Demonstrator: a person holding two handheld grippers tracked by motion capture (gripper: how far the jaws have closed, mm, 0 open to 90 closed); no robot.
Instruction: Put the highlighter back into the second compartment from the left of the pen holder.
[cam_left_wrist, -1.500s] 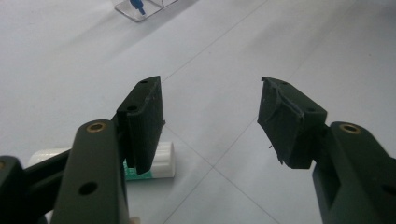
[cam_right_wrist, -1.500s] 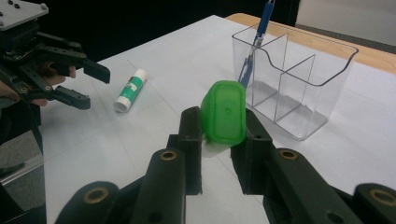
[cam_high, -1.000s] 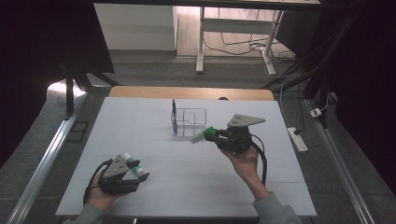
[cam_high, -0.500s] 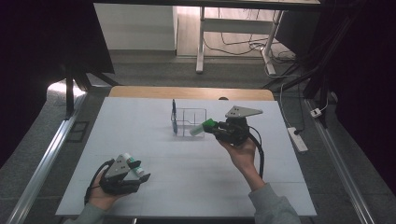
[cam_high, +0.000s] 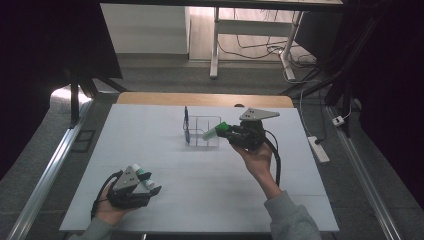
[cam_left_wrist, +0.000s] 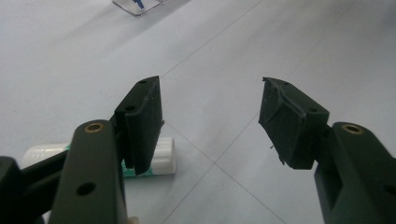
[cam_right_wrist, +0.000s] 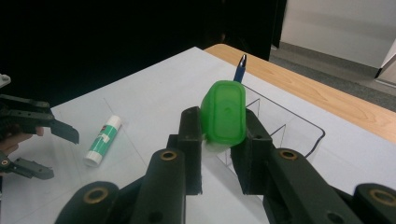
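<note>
A white table (cam_high: 165, 165) seen from above, with a person's forearms coming in from the bottom edge.

At about 7 o'clock on the table, the left claw (cam_high: 150, 184) rests in the person's hand, released, nothing between its jaws. A white and green glue stick (cam_left_wrist: 161, 156) lies on its side on the table just beside the left jaw, at roughly 8 o'clock in the left gripper view. If this claw shifts sideways, that jaw could nudge the stick and set it rolling.

Near the table's centre, toward 12 o'clock, stands a clear plastic organizer (cam_high: 202, 132) with open compartments. A blue pen (cam_high: 186, 122) stands upright at its left edge.

Just right of the organizer, the right claw (cam_high: 222, 131) is clenched on a green-capped bottle (cam_right_wrist: 224, 112), held above the table with the cap pointing toward the organizer. The jaws pinch it near the cap end, so the pale body hangs unsupported; it may twist or slip in the grip. Carried lower, the bottle could strike the organizer's thin wall and tip or push the light box, or knock the pen over. Which compartment it is meant for cannot be told.
</note>
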